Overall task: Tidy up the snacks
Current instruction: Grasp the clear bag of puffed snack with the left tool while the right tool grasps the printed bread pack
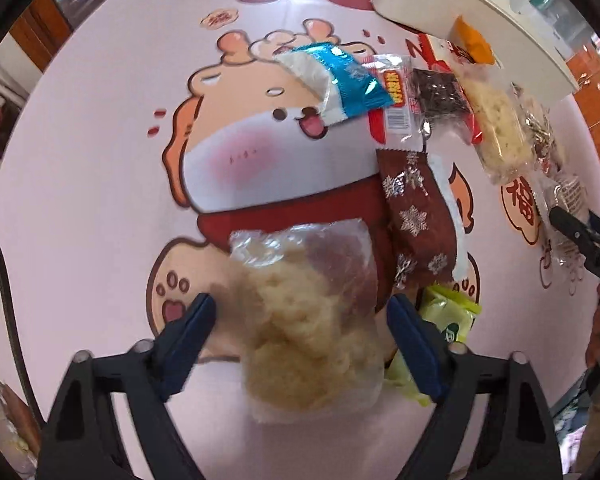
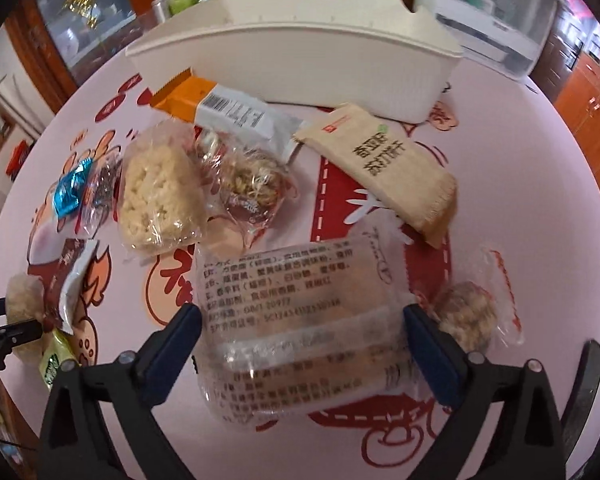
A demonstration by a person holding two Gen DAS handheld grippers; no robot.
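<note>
My left gripper point(image 1: 302, 312) is open, its jaws on either side of a clear bag of pale puffed snack point(image 1: 308, 320) lying on the table. My right gripper point(image 2: 302, 320) is open around a clear printed packet of crackers point(image 2: 300, 320). A white plastic bin point(image 2: 300, 60) stands at the back of the table. Loose snacks lie in front of it: a rice-crisp block point(image 2: 160, 196), an orange bar point(image 2: 188, 96), a tan biscuit pack point(image 2: 380, 168), a blue wrapper point(image 1: 340, 80) and a brown snowflake pack point(image 1: 418, 216).
The table wears a pink cartoon cloth point(image 1: 100, 200). A green packet point(image 1: 448, 320) lies by my left gripper's right finger. A round nut cake in clear wrap point(image 2: 466, 316) sits right of my right gripper. A clear storage box point(image 2: 496, 20) stands behind the bin.
</note>
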